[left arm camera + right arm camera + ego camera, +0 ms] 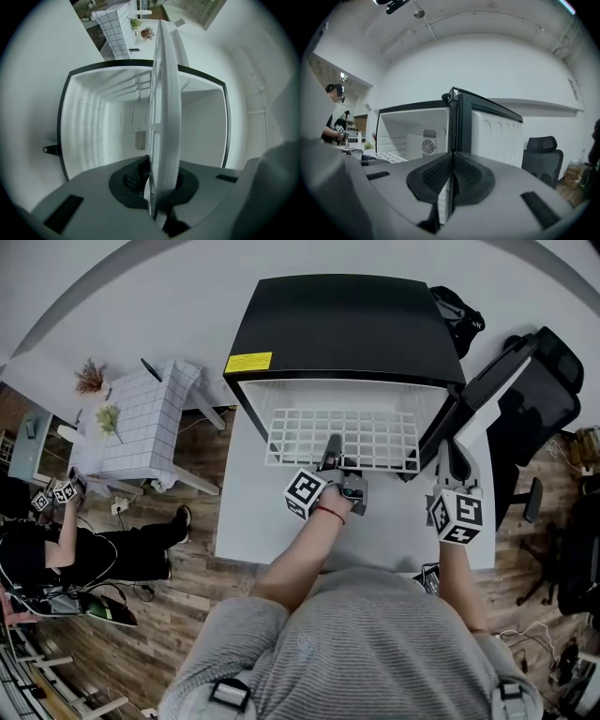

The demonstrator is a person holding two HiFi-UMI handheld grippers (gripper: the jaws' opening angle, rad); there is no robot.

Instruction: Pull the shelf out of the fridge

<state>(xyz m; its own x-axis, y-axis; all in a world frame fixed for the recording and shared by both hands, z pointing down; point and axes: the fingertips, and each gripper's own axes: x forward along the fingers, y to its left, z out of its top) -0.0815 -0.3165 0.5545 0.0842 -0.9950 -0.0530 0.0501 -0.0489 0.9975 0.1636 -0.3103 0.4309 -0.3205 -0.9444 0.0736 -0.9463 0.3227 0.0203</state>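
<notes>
My left gripper (332, 457) has its jaws clamped on the shelf (342, 432), which looks mostly out of the fridge (342, 324), just the rear left to clear. The right gripper (454, 465) has its jaws shut on nothing.

Head view, from above. A white counter (246, 521) carries one appliance, a black-topped fridge (342, 320), which stands on its rear part with the open front facing the person. The counter rests on a wood-plank floor (202, 615). Also on the floor are a small table draped in a grid-patterned cloth (141, 432), left of the counter, and a black office chair (539, 390), right of it. Two plant sprigs (91, 378) lie on the cloth.
</notes>
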